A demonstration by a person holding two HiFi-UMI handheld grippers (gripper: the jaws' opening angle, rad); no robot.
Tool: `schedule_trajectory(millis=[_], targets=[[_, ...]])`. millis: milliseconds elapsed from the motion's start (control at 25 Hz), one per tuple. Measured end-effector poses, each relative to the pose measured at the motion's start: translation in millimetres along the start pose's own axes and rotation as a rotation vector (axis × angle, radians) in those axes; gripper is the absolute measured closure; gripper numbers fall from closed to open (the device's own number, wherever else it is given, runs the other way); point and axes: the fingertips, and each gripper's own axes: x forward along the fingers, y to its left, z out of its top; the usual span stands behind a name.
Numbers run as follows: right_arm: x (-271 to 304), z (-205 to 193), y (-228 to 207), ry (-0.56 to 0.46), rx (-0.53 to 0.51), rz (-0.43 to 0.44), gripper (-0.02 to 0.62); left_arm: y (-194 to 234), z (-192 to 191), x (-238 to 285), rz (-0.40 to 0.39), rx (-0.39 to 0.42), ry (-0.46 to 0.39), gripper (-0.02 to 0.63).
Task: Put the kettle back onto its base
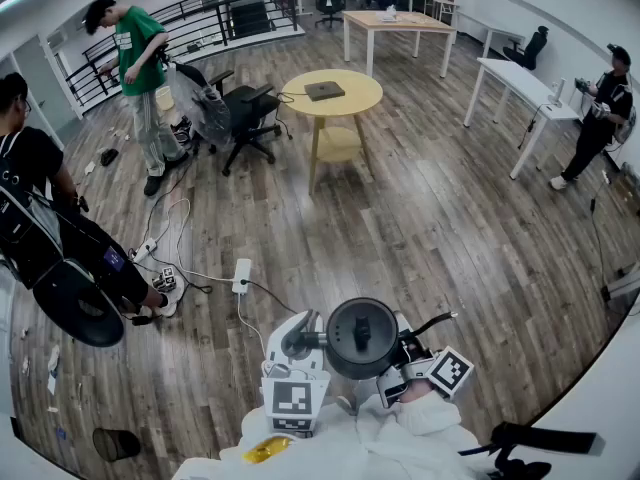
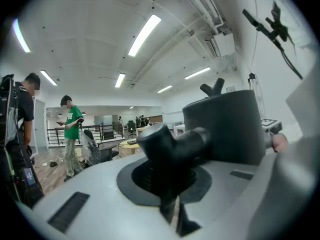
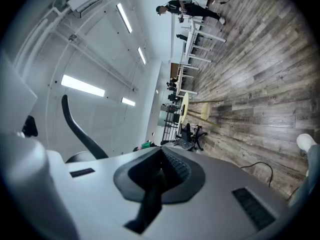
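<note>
Left gripper [image 2: 167,184] clamped on kettle [image 2: 225,129] handle [image 2: 187,141] (stiff, surest hold; body smooth, likely weighty). Right gripper [image 3: 157,176] closed, empty.

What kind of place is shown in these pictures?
Probably an open office or lab workspace: a wood-plank floor, white desks, a round yellow table bearing a laptop, and black office chairs, with several people standing about.

Open floor [image 1: 450,228] ahead, round table [image 1: 355,98] beyond (chair [image 1: 250,113] beside it)
</note>
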Motion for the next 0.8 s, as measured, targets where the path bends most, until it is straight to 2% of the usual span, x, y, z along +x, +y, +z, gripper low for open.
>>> schedule_trajectory(millis=[400, 800], targets=[[62, 27, -10, 0.022, 0.025, 0.012, 0.584, 25, 7, 58, 0.025, 0.010, 0.011, 0.578], [168, 106, -23, 0.074, -0.008, 0.038, 0.584, 50, 35, 174, 0.062, 0.005, 0.000, 0.578]])
